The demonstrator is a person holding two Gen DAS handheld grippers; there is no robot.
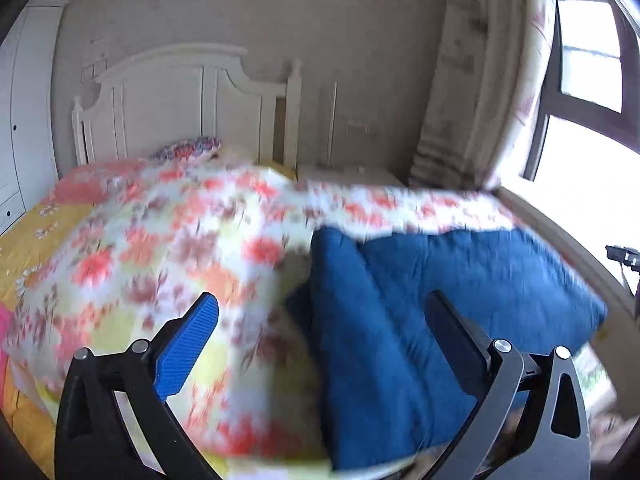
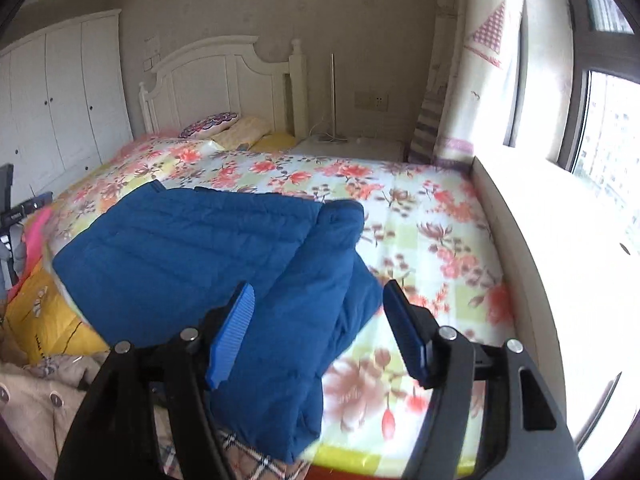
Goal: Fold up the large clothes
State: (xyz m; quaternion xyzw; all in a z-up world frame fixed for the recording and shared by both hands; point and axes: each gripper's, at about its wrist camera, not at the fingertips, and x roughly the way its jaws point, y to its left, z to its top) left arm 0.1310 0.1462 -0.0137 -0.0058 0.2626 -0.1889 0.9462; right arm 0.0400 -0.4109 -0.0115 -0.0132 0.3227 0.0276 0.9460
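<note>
A blue padded jacket [image 2: 192, 248] lies folded over on the flowered quilt [image 2: 420, 216] of the bed, a sleeve running toward the near edge. In the left wrist view the same blue jacket [image 1: 440, 300] lies right of centre on the blurred quilt [image 1: 160, 240]. My left gripper [image 1: 322, 304] hangs above the bed with its jaws wide apart and nothing between them. My right gripper [image 2: 318, 296] is above the jacket's sleeve, jaws apart, the blue pads [image 2: 232, 340] clear of the cloth.
A white headboard [image 2: 224, 80] and pillows [image 2: 224, 126] are at the far end. A beige garment [image 2: 36, 396] and plaid cloth [image 2: 256, 460] lie at the near left. A window sill [image 2: 560, 240] and curtain [image 2: 480, 60] border the right side; a white wardrobe [image 2: 60, 92] stands left.
</note>
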